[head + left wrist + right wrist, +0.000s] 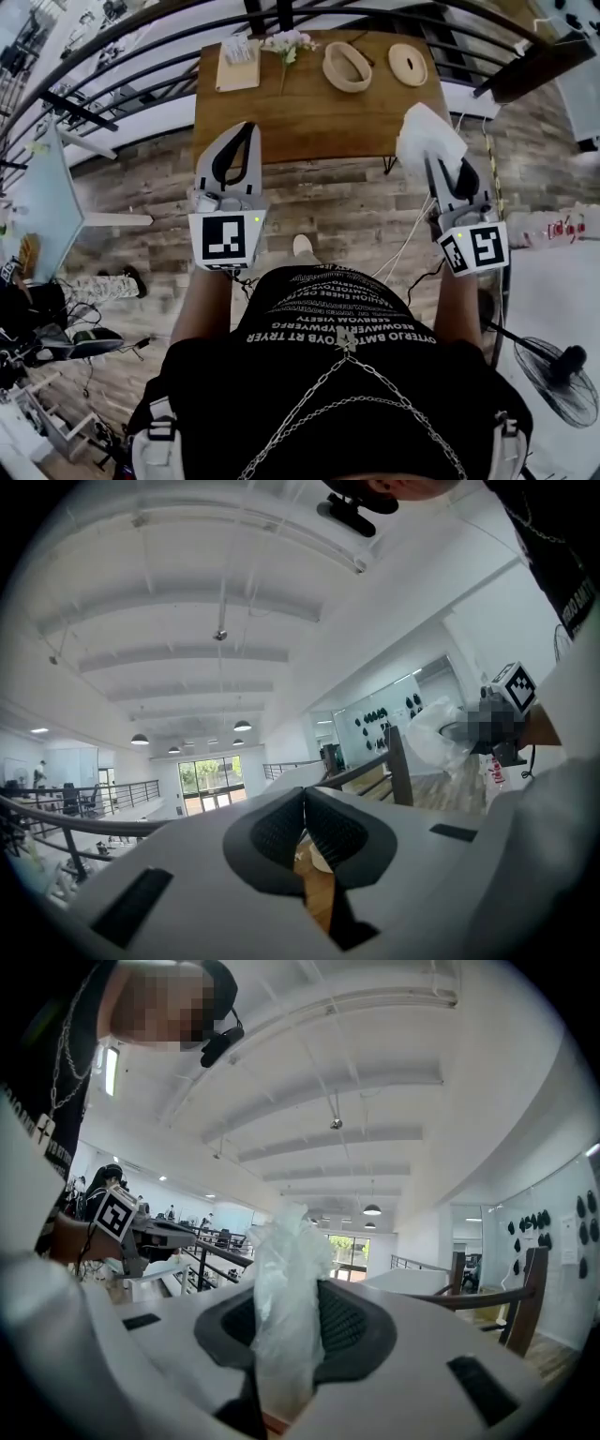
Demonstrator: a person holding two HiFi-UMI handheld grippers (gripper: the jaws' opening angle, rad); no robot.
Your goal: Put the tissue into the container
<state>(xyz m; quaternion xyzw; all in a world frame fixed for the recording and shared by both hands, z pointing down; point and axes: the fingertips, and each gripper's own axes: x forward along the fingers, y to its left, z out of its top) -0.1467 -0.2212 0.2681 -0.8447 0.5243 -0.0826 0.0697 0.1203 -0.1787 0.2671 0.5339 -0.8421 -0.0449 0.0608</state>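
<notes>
A crumpled white tissue [427, 136] stands up between the jaws of my right gripper [434, 159], which is shut on it; in the right gripper view the tissue [284, 1312] fills the gap between the dark pads. My left gripper [246, 129] is held beside it, shut with nothing between its pads [281, 829]. Both grippers hover over the wood floor just short of the table [309, 117]. On the far side of the table lies an oval wooden container [346, 67], open, with its round lid [408, 64] to its right.
A tissue holder on a wooden tray [238, 61] and a small bunch of flowers [288, 43] lie on the table's far left. A black railing [141, 37] runs behind the table. A standing fan [560, 375] and cables [408, 246] are on the floor at right.
</notes>
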